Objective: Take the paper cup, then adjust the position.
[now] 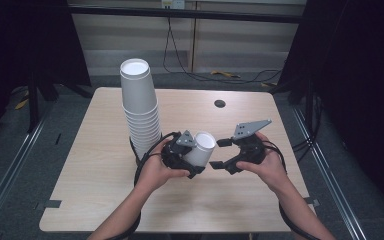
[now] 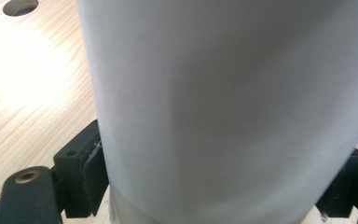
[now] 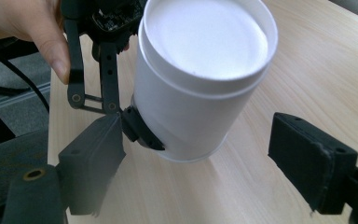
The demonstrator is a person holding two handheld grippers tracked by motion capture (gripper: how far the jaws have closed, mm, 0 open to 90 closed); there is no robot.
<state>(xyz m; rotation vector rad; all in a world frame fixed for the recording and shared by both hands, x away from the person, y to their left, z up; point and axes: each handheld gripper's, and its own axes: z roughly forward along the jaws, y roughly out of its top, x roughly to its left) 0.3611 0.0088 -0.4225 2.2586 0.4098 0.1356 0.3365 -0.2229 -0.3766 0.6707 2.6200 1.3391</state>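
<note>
A white paper cup (image 1: pixel 202 149) is held tilted above the table, its recessed base turned up and toward my right gripper. My left gripper (image 1: pixel 195 156) is shut on the cup's side wall. In the left gripper view the cup wall (image 2: pixel 223 112) runs up between the black pads (image 2: pixel 81 172). My right gripper (image 1: pixel 218 153) stands open just right of the cup, clear of it. In the right gripper view the cup (image 3: pixel 200 79) hangs ahead of my right gripper (image 3: pixel 205 163), whose jaws are wide apart, and the left gripper (image 3: pixel 121 112) clamps the cup's lower side.
A tall stack of upturned white cups (image 1: pixel 141 107) stands on the wooden table (image 1: pixel 95 170), just left of my left hand. A round cable hole (image 1: pixel 220 103) lies at the table's far side. Dark curtains flank the table.
</note>
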